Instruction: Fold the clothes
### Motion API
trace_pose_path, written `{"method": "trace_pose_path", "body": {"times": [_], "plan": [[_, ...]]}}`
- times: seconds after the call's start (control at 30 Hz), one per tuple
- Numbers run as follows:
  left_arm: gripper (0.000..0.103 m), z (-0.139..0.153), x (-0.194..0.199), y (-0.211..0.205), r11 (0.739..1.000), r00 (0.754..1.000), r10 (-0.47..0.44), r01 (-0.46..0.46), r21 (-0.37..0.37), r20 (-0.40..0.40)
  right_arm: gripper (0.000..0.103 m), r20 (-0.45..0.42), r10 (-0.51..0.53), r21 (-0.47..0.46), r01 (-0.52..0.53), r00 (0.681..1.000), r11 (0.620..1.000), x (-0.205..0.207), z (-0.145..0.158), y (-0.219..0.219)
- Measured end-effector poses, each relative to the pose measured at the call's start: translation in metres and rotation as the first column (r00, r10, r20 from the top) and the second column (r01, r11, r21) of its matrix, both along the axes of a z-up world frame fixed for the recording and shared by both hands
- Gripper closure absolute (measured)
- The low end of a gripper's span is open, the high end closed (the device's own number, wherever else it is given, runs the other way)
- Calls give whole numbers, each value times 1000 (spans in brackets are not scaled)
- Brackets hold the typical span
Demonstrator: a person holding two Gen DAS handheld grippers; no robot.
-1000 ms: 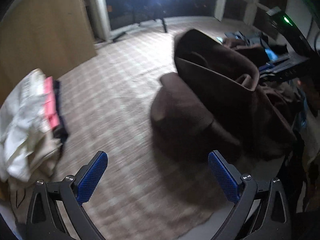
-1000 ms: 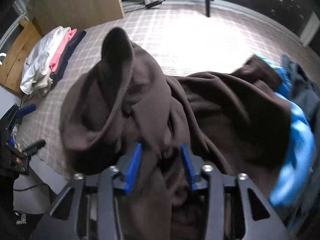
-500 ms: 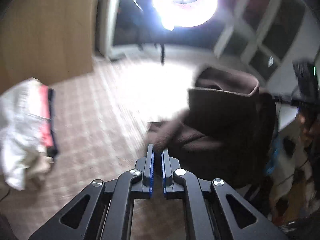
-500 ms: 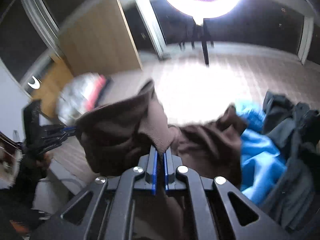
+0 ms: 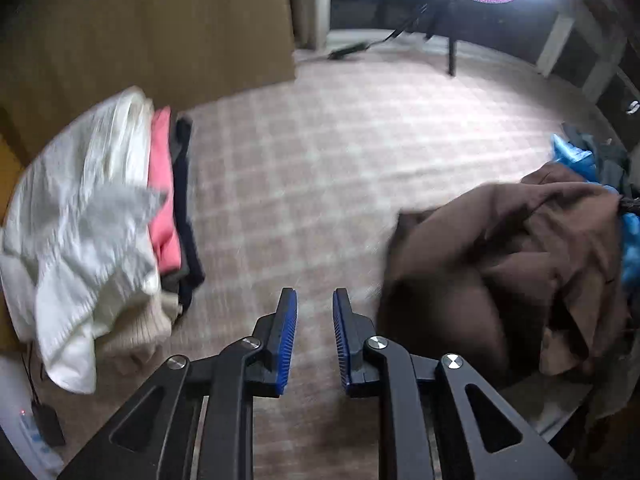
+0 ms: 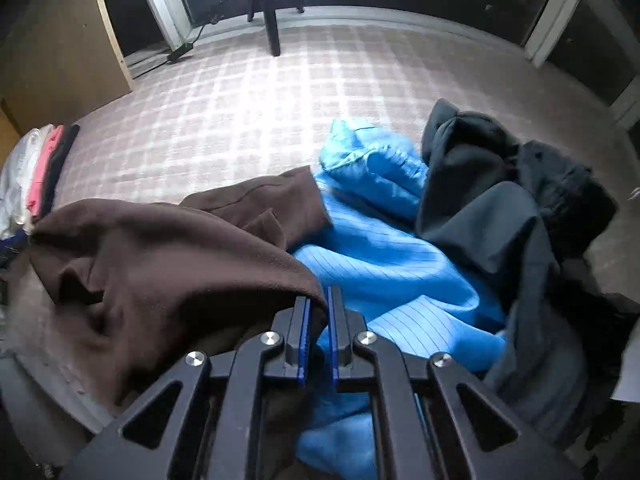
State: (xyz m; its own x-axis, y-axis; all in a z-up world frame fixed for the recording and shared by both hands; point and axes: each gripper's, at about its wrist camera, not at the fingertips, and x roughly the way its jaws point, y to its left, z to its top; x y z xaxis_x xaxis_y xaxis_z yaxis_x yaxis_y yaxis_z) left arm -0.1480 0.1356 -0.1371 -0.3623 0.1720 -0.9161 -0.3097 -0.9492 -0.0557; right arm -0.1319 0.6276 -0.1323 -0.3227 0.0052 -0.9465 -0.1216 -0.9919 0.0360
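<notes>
A crumpled brown garment [image 5: 520, 264] lies at the right of the checked table [image 5: 320, 168] in the left wrist view. My left gripper [image 5: 315, 312] is slightly open and empty, just left of the garment and apart from it. In the right wrist view my right gripper [image 6: 317, 312] is shut on an edge of the brown garment [image 6: 168, 256], which spreads to the left over the table's front edge.
A stack of folded clothes, white, pink and dark [image 5: 104, 216], lies at the table's left, also seen in the right wrist view [image 6: 36, 176]. A blue garment [image 6: 380, 248] and dark grey clothes [image 6: 512, 208] are heaped at the right. A lamp stand [image 6: 272, 28] stands behind.
My left gripper shut half a second ago and has now opened a little, away from the cloth. My right gripper, still shut on the brown garment, has lowered it from the raised position onto the table.
</notes>
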Motion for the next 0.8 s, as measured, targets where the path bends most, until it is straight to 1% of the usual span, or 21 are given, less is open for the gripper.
{"method": "trace_pose_path", "body": {"times": [0.03, 0.07, 0.13, 0.2, 0.23, 0.27, 0.3, 0.37, 0.4, 0.43, 0.47, 0.53, 0.63, 0.73, 0.77, 0.8], "plan": [[83, 1, 6, -9, 999, 1000, 7, -8, 36, 9, 80, -22, 25, -1, -25, 999, 1000, 3, 7, 1], [82, 2, 12, -15, 998, 1000, 8, -9, 65, 17, 77, -42, 51, -1, -51, 998, 999, 7, 14, 1], [82, 8, 23, -8, 997, 999, -42, 40, 65, 20, 76, -78, 114, 4, -114, 990, 993, 18, 29, -6], [75, 14, 35, -1, 994, 996, -91, 89, 65, 24, 76, -111, 173, 12, -173, 979, 985, 28, 43, -14], [66, 17, 41, 3, 991, 993, -116, 114, 66, 26, 75, -117, 197, 0, -198, 973, 980, 32, 47, -22], [55, 20, 46, 6, 988, 990, -140, 138, 66, 27, 74, -120, 226, -54, -234, 967, 971, 35, 48, -29], [54, 23, 50, 11, 985, 987, -161, 159, 65, 25, 74, -128, 251, -98, -264, 960, 960, 38, 49, -38], [54, 22, 43, 27, 983, 985, -174, 174, 50, -5, 74, -156, 273, -129, -294, 949, 947, 41, 54, -60], [54, 16, 35, 33, 985, 985, -170, 170, 35, -13, 66, -163, 273, -131, -295, 948, 947, 43, 55, -69], [55, 12, 29, 37, 986, 986, -166, 166, 24, -21, 54, -149, 279, -161, -302, 949, 940, 43, 49, -76], [55, 11, 28, 36, 986, 986, -162, 163, 26, -22, 53, -117, 290, -203, -309, 950, 929, 43, 40, -83], [55, 11, 27, 34, 987, 988, -155, 156, 32, -24, 53, -42, 291, -260, -292, 956, 920, 43, 17, -97], [55, 10, 25, 31, 989, 989, -145, 146, 39, -28, 53, 77, 267, -355, -223, 961, 908, 37, -22, -106], [56, 10, 23, 28, 990, 990, -134, 136, 47, -31, 53, 109, 248, -414, -183, 963, 892, 38, -42, -120], [56, 10, 22, 27, 990, 991, -131, 132, 50, -32, 53, 107, 249, -400, -187, 963, 897, 38, -45, -127], [56, 10, 22, 26, 990, 991, -129, 131, 51, -33, 57, 103, 253, -373, -199, 962, 906, 37, -47, -134]]}}
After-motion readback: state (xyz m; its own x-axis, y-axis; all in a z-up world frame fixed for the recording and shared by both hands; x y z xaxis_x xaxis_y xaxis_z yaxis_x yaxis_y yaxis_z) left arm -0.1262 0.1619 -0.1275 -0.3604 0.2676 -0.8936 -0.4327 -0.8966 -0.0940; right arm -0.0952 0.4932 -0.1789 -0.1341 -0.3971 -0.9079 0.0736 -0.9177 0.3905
